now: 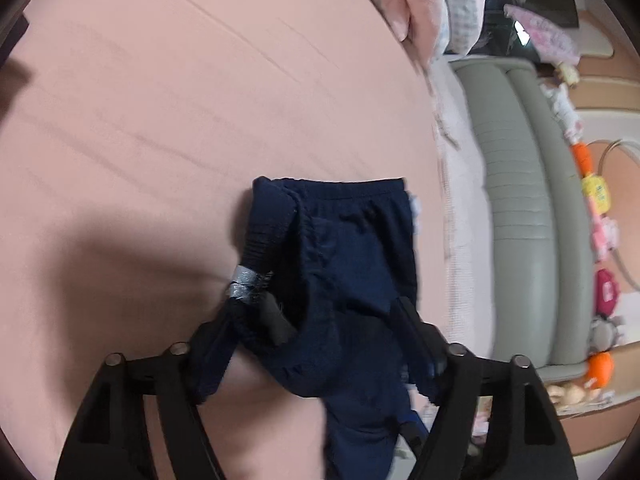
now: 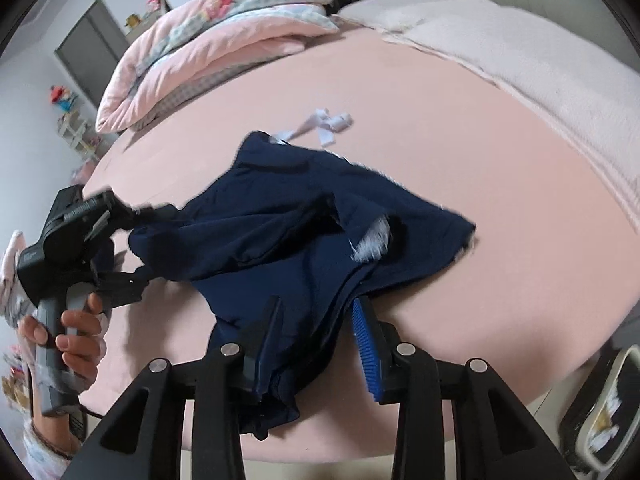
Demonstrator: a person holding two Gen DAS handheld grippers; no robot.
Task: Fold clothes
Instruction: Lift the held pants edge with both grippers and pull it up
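A navy blue garment (image 2: 288, 224) with an elastic waistband lies crumpled on the pink bed sheet (image 2: 460, 152). It also shows in the left wrist view (image 1: 352, 264). My left gripper (image 1: 340, 320) has cloth draped between and over its fingers; the jaws stand apart with fabric between them. In the right wrist view the left gripper (image 2: 136, 240) is at the garment's left edge, held by a hand. My right gripper (image 2: 320, 320) has its jaws apart with the garment's near edge lying between them.
Folded pink quilts (image 2: 208, 40) are stacked at the far end of the bed. A white blanket (image 2: 520, 60) covers the right side. Small white cloth strips (image 2: 328, 122) lie beyond the garment. A grey padded headboard (image 1: 520, 200) with toys runs beside the bed.
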